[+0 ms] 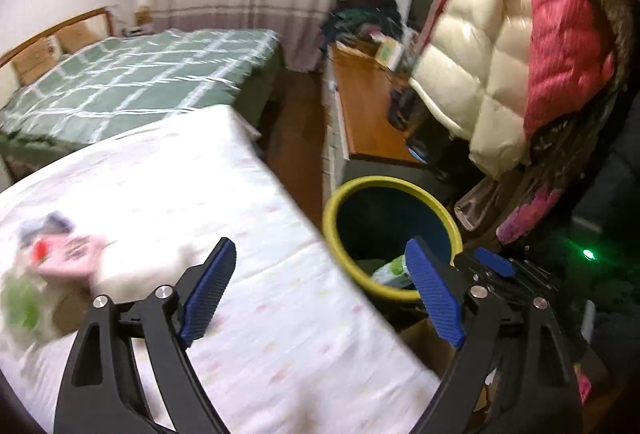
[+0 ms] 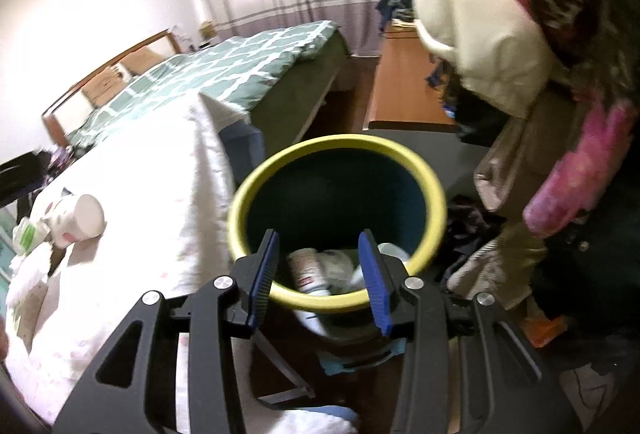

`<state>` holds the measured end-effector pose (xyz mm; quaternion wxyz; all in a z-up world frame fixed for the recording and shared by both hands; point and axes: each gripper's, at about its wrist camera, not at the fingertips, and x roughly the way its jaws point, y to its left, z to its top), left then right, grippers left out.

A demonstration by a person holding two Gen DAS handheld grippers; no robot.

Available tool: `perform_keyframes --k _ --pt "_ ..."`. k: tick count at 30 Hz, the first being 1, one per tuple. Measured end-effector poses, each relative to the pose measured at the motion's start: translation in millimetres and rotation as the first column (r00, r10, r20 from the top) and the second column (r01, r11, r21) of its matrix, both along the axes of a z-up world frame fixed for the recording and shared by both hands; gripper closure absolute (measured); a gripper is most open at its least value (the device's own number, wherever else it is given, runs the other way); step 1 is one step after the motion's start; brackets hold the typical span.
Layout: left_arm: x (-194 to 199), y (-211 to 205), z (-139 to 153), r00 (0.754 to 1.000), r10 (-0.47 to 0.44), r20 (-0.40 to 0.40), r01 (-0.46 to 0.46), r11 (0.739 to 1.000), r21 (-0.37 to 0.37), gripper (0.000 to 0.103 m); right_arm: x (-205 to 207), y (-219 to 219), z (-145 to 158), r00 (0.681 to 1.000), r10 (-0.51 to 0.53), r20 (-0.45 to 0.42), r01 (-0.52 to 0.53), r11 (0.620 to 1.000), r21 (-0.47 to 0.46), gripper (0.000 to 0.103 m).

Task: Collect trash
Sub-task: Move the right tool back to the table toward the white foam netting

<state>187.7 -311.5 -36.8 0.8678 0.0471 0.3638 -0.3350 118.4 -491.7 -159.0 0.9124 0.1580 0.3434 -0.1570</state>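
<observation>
Standing at centre frame in the right wrist view, a dark bin with a yellow rim (image 2: 434, 190) holds discarded items at its bottom: a white container with a red label (image 2: 306, 268) and crumpled pale wrappers (image 2: 340, 266). The right gripper (image 2: 320, 274) hangs over the bin's near edge, blue-padded jaws partly apart, nothing between them. At left of that frame, a table under a white cloth (image 2: 160, 202) bears a white cup lying on its side (image 2: 82, 220) and a green-and-white packet (image 2: 28, 238) beside it. In the left wrist view, the left gripper (image 1: 320, 286) has its jaws spread wide and empty, one finger over the cloth, the other in front of the bin's rim (image 1: 332, 230) at lower centre. Remaining litter lies at lower left of that frame, badly blurred: a pinkish flat item with a red spot (image 1: 68, 254) and something green (image 1: 20, 302), possibly a wrapper. Background, upper left: bed with green checked cover (image 1: 132, 74). Upper right: cream padded jacket (image 1: 480, 54) hanging beside a red one (image 1: 568, 34).
</observation>
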Motion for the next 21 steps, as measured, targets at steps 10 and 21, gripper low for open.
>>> perform_keyframes --k 10,21 --pt "-37 186 10 0.938 0.34 0.067 -0.34 0.94 -0.013 0.013 49 87 6 0.973 0.231 -0.02 -0.231 0.973 0.002 0.06" --pt "-63 289 5 0.878 0.473 0.075 -0.468 0.881 -0.073 0.012 98 209 28 0.885 0.466 -0.003 -0.466 0.884 0.019 0.056"
